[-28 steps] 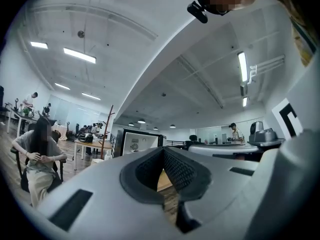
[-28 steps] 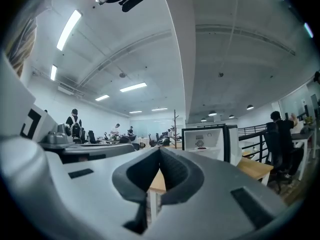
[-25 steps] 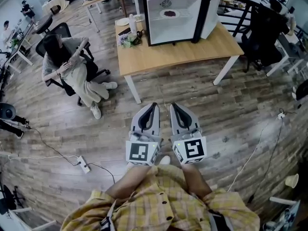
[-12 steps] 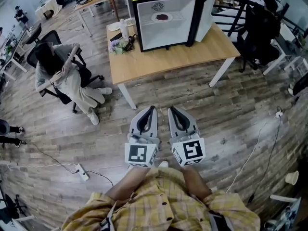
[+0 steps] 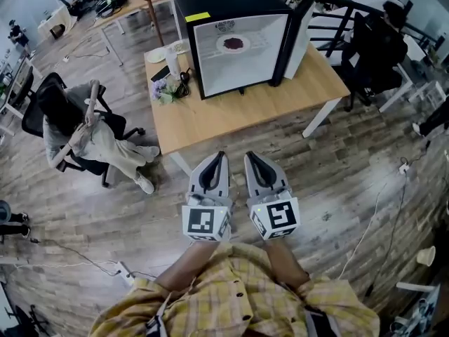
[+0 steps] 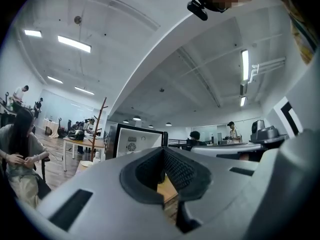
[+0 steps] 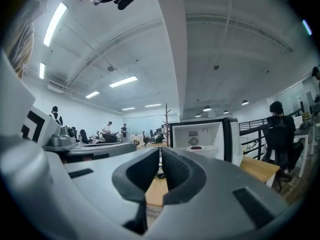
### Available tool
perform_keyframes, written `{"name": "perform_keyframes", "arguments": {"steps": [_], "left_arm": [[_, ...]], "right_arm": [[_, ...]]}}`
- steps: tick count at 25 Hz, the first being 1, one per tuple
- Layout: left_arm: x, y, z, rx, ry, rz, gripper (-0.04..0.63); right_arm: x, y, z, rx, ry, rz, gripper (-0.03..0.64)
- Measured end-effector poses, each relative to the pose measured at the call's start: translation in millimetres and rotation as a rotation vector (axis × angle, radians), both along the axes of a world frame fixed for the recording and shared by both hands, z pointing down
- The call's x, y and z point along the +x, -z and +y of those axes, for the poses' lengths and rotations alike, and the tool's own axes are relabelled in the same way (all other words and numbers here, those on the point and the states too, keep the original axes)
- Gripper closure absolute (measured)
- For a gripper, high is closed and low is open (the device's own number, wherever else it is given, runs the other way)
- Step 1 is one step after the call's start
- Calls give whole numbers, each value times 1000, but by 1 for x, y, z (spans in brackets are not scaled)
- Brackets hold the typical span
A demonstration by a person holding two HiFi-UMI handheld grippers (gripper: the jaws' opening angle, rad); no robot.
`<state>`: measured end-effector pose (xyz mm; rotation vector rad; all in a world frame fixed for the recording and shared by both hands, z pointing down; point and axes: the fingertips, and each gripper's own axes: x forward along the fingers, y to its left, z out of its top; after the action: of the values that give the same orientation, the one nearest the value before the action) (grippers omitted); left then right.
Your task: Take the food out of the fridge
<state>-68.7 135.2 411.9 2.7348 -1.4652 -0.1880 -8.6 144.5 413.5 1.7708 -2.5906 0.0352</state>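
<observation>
Now I hold both tongs level in front of my waist, side by side, pointing toward the fridge (image 5: 184,5). My left tongs (image 5: 222,156) are clenched: the ribbed pads meet at the tip with nothing between them, and the left gripper view shows only a sliver of table through the hollow behind the tip. My right tongs (image 5: 250,156) are clenched too and just as empty, the jaws pressed together along a thin line.

The food (image 5: 233,44), a dark red helping on a white plate (image 5: 222,46), sits on the upper shelf inside the fridge. It is well apart from both tips and almost straight ahead of them. In the right gripper view it shows a little to the right of the closed jaws.

The fridge door (image 5: 303,27) stands open on the right side. The fridge rests on a wooden table (image 5: 280,97), whose near edge lies between my tips and the food. Plank floor (image 5: 337,174) runs below the tongs. A person (image 5: 77,132) sits in a chair off to my left, well away from both tongs.
</observation>
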Motion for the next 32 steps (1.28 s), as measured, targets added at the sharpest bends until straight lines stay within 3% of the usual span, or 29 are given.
{"name": "perform_keyframes", "arguments": {"steps": [12,26,32], "left_arm": [[-10,21,-103,17,-86,14,588],[4,9,-161,-17,-109,33,589],[12,5,-195,-16,-70,29,589]], "right_arm": [[-15,27,-105,8,-78,14,609],[-2,16,-156,-22,-116,63,609],[9,8,-200,-82,-63,-70,609]]}}
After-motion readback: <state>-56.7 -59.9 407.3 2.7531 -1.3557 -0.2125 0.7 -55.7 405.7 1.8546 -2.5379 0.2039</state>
